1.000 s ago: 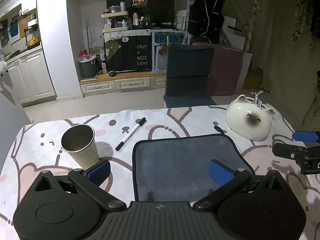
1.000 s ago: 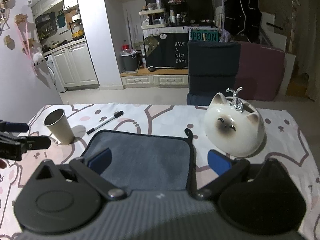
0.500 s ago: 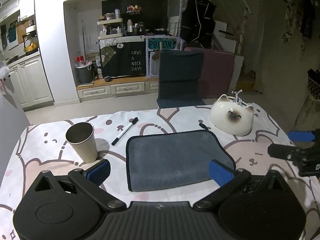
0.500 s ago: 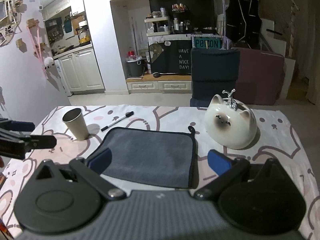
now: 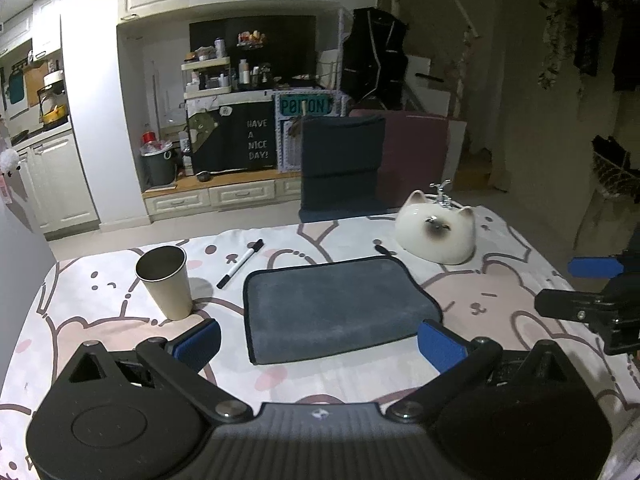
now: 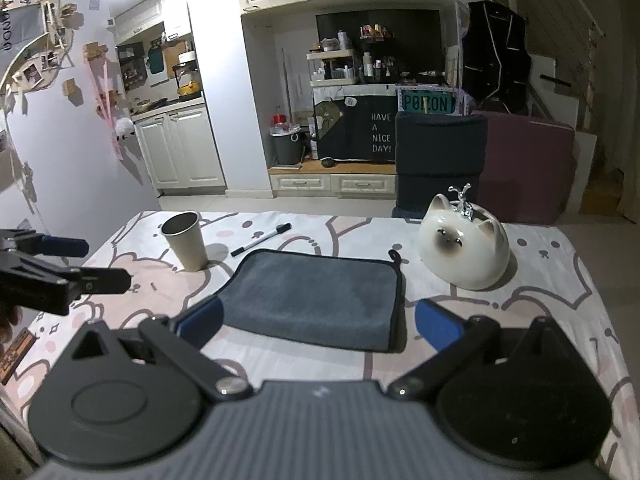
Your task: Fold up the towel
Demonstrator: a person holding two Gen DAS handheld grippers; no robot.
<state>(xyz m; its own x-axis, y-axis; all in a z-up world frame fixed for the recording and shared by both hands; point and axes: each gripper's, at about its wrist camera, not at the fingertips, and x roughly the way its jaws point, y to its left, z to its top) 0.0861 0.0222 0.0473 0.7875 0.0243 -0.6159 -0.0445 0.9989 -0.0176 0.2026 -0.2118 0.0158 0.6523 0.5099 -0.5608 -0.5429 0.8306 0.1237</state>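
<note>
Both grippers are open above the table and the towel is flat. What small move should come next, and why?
Probably lower the left gripper to the near left corner of the towel and the right gripper to its near right corner. Both are open and hold nothing, and the towel lies flat between the cup and the cat figurine.

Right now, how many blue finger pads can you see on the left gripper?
2. One blue pad sits near the cup, the other at the towel's right corner. The left gripper holds nothing.
</note>
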